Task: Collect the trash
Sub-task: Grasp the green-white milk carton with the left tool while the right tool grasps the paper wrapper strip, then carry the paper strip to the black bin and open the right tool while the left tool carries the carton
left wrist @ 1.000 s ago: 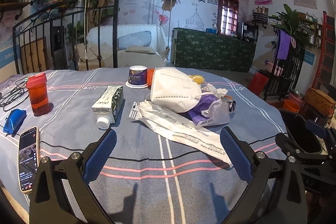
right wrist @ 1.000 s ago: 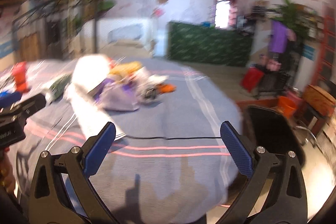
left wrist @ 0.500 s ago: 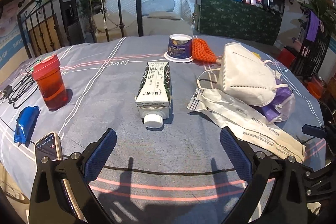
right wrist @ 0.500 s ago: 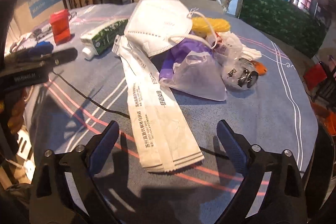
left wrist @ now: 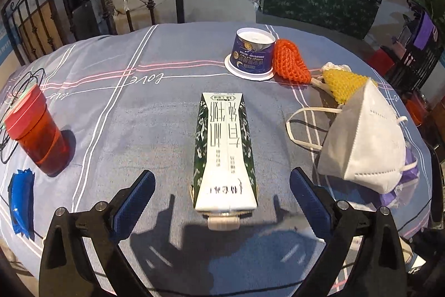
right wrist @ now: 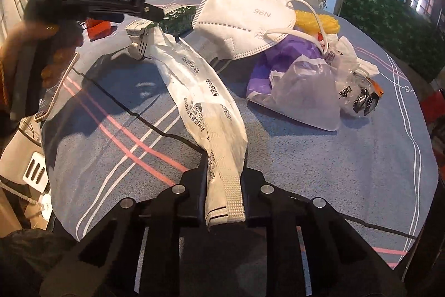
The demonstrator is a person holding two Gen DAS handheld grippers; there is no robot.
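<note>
**Between the left tool's pads: carton lying end-on**

Straight ahead at 12 o'clock of the left tool, the milk carton is lying flat on the counter, its long axis running along the tool's line of sight and its capped end pointing back at the tool. The left tool is gaping wide, one blue pad at the carton's 9 o'clock and one at its 3 o'clock, neither touching; a straight closing would likely take it across its narrow width. Toward 2 o'clock the white mask is resting. Further right, the right tool is pinching the near end of the long white wrapper, which is stretching away toward 11 o'clock.
</note>
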